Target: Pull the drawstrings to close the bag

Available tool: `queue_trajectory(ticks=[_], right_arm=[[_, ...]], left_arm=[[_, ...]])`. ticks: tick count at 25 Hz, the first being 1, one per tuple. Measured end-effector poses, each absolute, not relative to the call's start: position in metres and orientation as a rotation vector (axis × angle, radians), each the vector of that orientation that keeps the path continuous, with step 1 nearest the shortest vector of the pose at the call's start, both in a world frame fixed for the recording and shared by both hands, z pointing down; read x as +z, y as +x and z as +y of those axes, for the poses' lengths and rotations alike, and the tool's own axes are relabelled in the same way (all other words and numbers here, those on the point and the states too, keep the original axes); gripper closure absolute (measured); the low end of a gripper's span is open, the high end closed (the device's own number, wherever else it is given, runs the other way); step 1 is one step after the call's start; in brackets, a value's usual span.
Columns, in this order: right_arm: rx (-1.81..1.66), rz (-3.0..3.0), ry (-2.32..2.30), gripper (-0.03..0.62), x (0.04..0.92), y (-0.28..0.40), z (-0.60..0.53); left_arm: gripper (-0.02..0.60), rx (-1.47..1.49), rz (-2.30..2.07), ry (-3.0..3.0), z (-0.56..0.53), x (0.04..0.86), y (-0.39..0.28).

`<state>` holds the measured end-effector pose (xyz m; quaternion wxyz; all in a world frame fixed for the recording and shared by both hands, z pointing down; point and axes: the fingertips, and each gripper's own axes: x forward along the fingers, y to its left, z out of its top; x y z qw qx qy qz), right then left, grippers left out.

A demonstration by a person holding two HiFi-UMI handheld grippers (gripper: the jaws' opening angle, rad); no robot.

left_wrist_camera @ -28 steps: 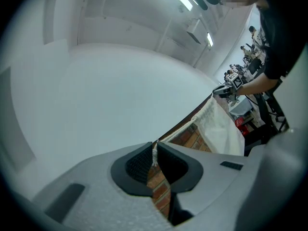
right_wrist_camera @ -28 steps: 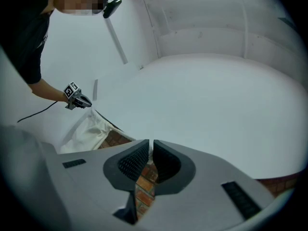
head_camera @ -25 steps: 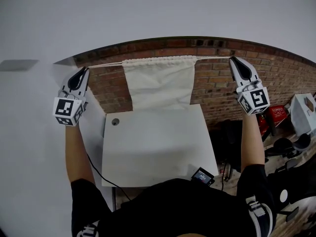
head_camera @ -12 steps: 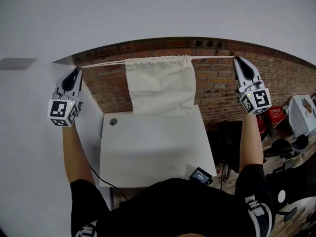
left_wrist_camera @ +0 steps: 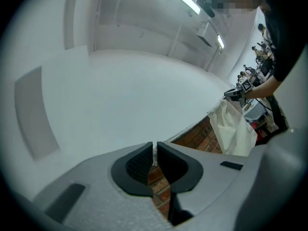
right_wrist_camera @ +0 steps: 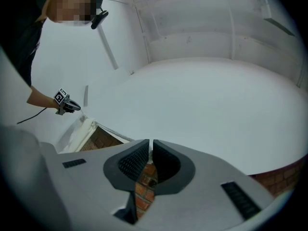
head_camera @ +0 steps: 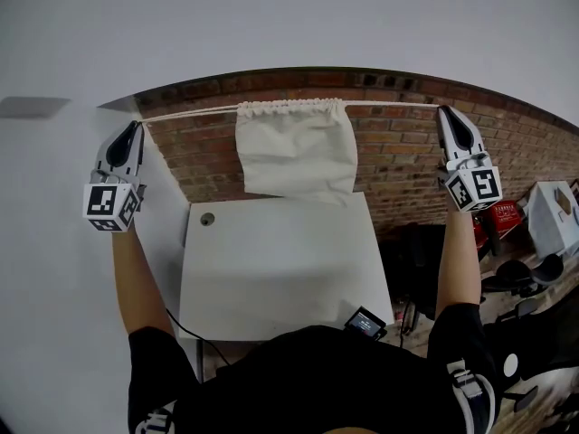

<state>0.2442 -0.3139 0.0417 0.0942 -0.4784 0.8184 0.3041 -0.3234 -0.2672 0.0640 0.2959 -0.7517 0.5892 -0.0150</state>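
A cream cloth bag (head_camera: pixel 297 147) hangs in the air above the far edge of the table, its mouth gathered into tight pleats. A white drawstring (head_camera: pixel 190 114) runs taut out of each side of the mouth. My left gripper (head_camera: pixel 137 125) is shut on the left string end, and my right gripper (head_camera: pixel 443 110) is shut on the right string end (head_camera: pixel 389 105). In the left gripper view the jaws (left_wrist_camera: pixel 154 148) pinch a thin white cord, with the bag (left_wrist_camera: pixel 233 129) far off to the right. In the right gripper view the jaws (right_wrist_camera: pixel 150 146) are closed, with the bag (right_wrist_camera: pixel 79 131) at left.
A white table (head_camera: pixel 280 269) with a round cable hole (head_camera: pixel 207 218) stands under the bag, against a brick wall (head_camera: pixel 398 152). A small device (head_camera: pixel 365 322) lies at its near edge. Red and white clutter (head_camera: pixel 543 211) sits on the floor at right.
The left gripper has moved outward to the left. The bag's mouth has gathered narrower, and the bag has shifted slightly to the right.
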Motion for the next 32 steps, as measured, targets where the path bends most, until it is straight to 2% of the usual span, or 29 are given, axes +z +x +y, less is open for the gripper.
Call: queue_trajectory(ticks=[32], right_arm=[[0.804, 2.392, -1.421, 0.562, 0.051, 0.271, -0.313]], left_arm=[[0.543, 0.104, 1.655, -1.923, -0.24, 0.062, -0.375]])
